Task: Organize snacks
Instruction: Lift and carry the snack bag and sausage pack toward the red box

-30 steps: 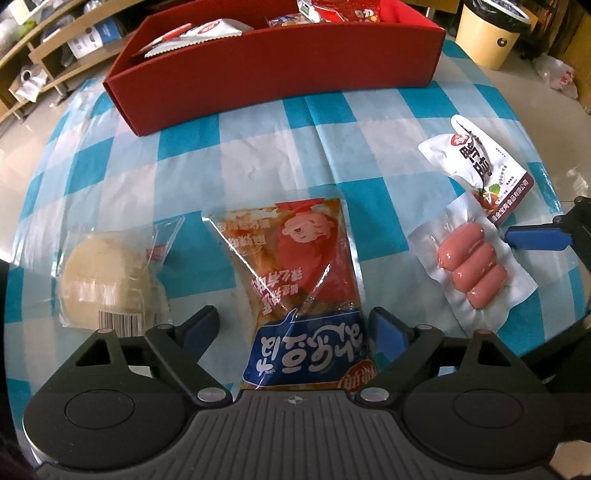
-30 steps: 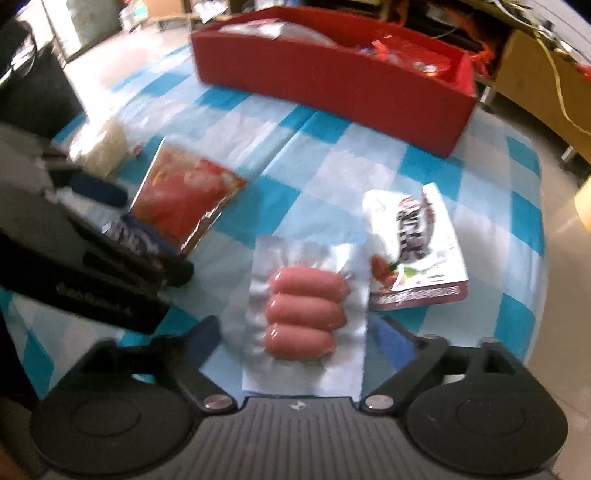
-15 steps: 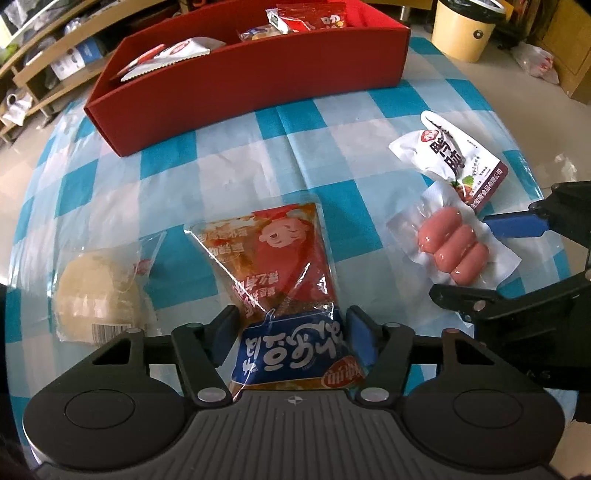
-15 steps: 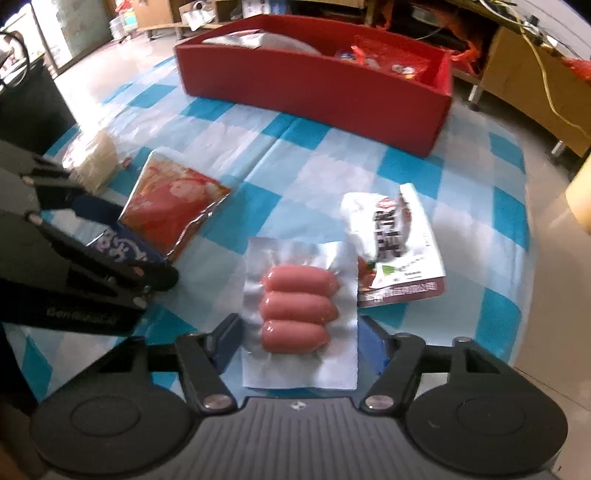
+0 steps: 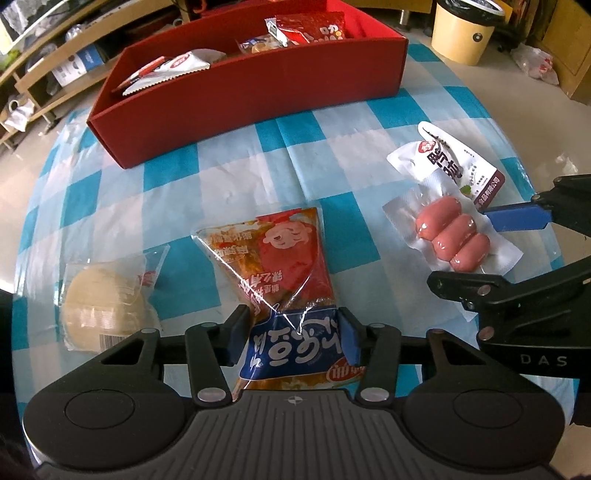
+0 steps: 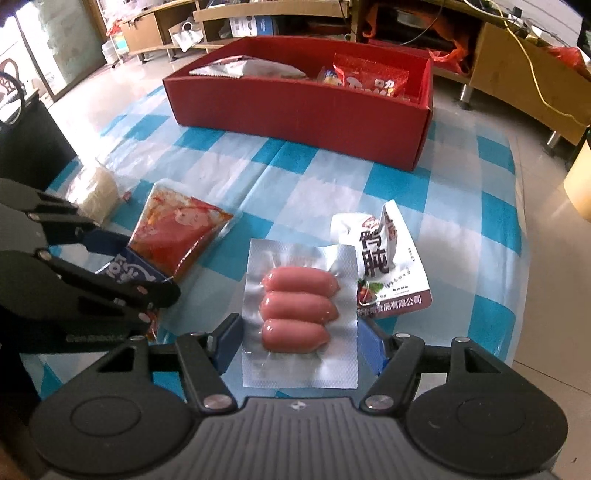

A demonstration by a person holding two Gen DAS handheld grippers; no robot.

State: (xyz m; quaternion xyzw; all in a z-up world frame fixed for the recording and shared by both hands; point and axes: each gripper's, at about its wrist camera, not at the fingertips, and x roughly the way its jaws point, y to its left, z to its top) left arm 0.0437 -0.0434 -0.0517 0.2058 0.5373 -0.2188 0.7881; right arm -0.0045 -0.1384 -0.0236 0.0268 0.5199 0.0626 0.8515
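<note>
My left gripper [image 5: 293, 338] is shut on the blue end of a red-and-blue snack packet [image 5: 284, 273], which also shows in the right wrist view [image 6: 173, 232]. My right gripper [image 6: 301, 341] straddles a clear vacuum pack of three sausages [image 6: 299, 299]; its jaws stand at the pack's edges and the pack lies flat. The sausage pack also shows in the left wrist view [image 5: 452, 236]. A red box [image 5: 258, 92] holding several snack packets stands at the far side of the table and also shows in the right wrist view [image 6: 303, 110].
A white duck-snack packet [image 6: 384, 266] lies right of the sausages. A pale round bun in clear wrap [image 5: 103, 302] lies at the left. The checked tablecloth [image 5: 229, 177] covers the round table. A yellow bin [image 5: 465, 31] stands on the floor beyond.
Both grippers have closed in: the left jaws have narrowed onto the red-and-blue packet, the right jaws onto the sausage pack's edges. Both views have risen, showing more of the box's inside.
</note>
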